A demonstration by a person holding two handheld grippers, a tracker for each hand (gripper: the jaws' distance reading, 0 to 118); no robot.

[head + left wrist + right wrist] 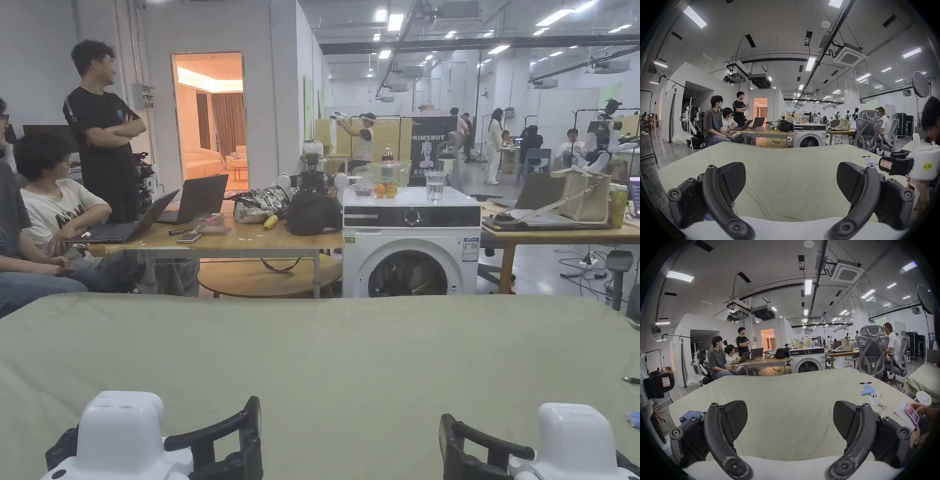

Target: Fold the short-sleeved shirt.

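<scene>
Both grippers – left (791, 181), right (790, 420) – hover over the pale green surface (350, 356), fingers wide, holding nothing.

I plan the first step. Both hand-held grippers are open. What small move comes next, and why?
Probably move the left hand-held gripper toward the crumpled blue cloth near it: its jaws are open and empty, and the cloth is not yet spread.

All three cameras low over the green bed (325, 350), facing the washing machine (411, 250).
</scene>
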